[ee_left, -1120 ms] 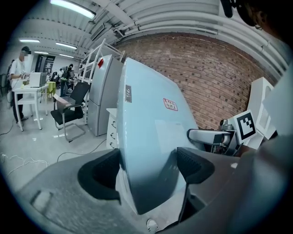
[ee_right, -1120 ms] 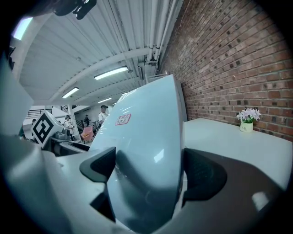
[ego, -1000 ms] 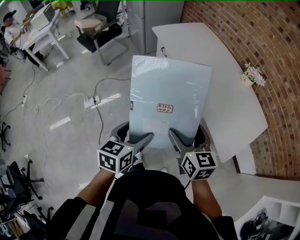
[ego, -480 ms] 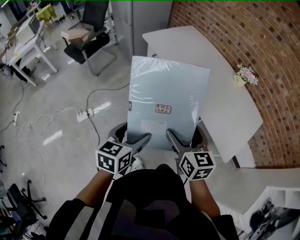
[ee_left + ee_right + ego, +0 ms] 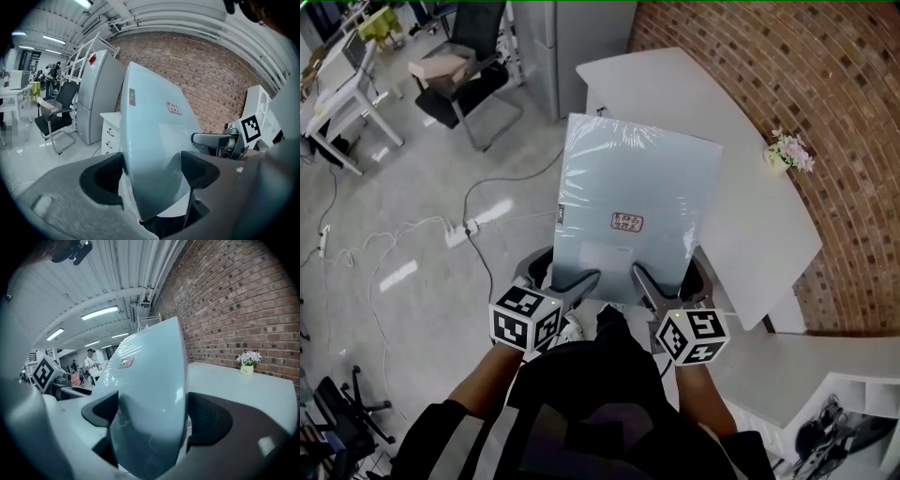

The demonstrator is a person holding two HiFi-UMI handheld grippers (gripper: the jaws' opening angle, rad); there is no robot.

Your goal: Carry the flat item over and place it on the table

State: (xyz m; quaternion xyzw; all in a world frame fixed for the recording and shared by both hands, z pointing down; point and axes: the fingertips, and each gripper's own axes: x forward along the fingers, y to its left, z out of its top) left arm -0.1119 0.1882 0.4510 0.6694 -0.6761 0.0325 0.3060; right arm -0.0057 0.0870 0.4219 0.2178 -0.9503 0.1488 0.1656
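Short of the surface [image 5: 750,216], head view: left tool [image 5: 567,274] and right tool [image 5: 670,277] clamped the near edge of the flat item [image 5: 633,220], held aloft. Left gripper view: jaws pinched it; glossy, probably light, slippery. Right gripper view: likewise clamped; a two-corner hold suited it.

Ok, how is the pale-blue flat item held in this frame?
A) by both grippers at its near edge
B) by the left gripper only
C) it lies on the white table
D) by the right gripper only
A: the left gripper and the right gripper each clamp the near edge of the flat item, which is held up in the air.
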